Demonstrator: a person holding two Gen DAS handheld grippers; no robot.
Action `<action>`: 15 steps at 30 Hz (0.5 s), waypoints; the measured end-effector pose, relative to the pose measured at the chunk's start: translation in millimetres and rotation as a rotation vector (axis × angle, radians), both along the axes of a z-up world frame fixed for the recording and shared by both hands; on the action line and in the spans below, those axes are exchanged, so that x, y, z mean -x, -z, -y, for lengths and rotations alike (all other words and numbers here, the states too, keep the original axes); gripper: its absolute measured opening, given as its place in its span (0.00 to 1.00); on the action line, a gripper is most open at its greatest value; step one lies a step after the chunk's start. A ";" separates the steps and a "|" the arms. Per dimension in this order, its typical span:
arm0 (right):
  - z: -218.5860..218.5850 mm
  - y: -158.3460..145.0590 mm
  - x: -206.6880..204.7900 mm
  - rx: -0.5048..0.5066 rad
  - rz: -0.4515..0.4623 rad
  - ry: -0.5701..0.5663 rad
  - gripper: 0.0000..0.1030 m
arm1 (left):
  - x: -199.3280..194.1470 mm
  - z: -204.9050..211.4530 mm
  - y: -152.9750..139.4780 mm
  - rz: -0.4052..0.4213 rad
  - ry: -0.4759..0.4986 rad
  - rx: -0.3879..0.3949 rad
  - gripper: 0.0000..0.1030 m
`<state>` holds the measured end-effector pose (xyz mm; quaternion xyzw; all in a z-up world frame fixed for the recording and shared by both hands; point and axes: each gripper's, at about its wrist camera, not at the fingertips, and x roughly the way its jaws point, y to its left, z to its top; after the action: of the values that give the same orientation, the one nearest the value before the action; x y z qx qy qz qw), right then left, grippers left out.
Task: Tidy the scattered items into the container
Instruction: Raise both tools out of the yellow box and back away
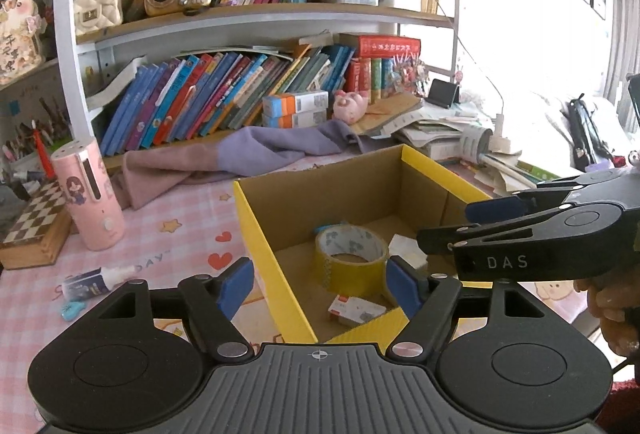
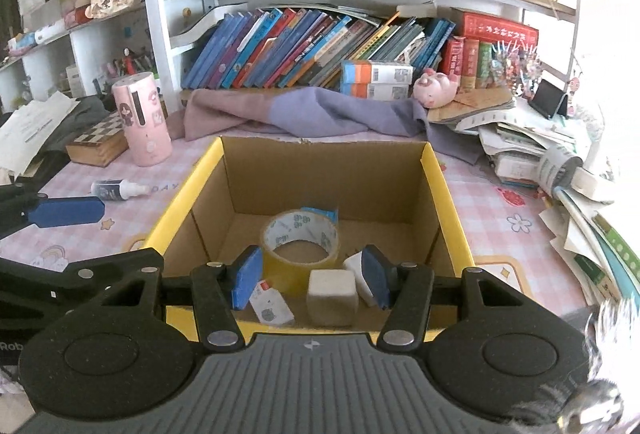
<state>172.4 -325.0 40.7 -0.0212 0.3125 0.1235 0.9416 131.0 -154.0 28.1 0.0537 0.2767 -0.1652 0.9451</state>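
Note:
A cardboard box with yellow outer walls [image 1: 262, 234] [image 2: 182, 194] stands open on the pink checked tablecloth. Inside lie a yellow tape roll [image 1: 352, 254] [image 2: 300, 238], a pale cube [image 2: 332, 296], a small white card packet [image 1: 356, 310] [image 2: 272, 304] and a blue item [image 2: 320, 212] behind the roll. My left gripper [image 1: 320, 286] hangs open over the box's near left wall, nothing between its pads. My right gripper [image 2: 311, 281] [image 1: 444, 224] is open above the box's near edge; the cube lies below it, untouched. A small spray bottle [image 1: 96, 282] [image 2: 120, 190] lies on the cloth left of the box.
A pink cylinder [image 1: 92, 194] [image 2: 142, 118] and a chessboard case [image 1: 36, 230] [image 2: 100, 142] stand at the left. A purple cloth [image 1: 240, 154] [image 2: 320, 114] lies behind the box below the bookshelf. Piled papers and books [image 2: 560, 162] crowd the right side.

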 end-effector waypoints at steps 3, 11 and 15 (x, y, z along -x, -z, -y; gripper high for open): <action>-3.4 -0.5 10.2 0.002 0.000 0.023 0.51 | 6.8 -5.0 0.1 0.002 0.016 0.006 0.73; -15.4 -1.5 42.3 0.008 0.008 0.090 0.52 | 30.5 -21.6 1.4 0.009 0.059 0.019 0.73; -24.7 -1.8 61.3 0.012 0.002 0.117 0.52 | 45.7 -34.3 0.8 0.006 0.073 0.028 0.73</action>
<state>111.1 -300.3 42.5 -0.0088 0.3130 0.0662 0.9474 85.3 -119.7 27.3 0.0511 0.2695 -0.2030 0.9400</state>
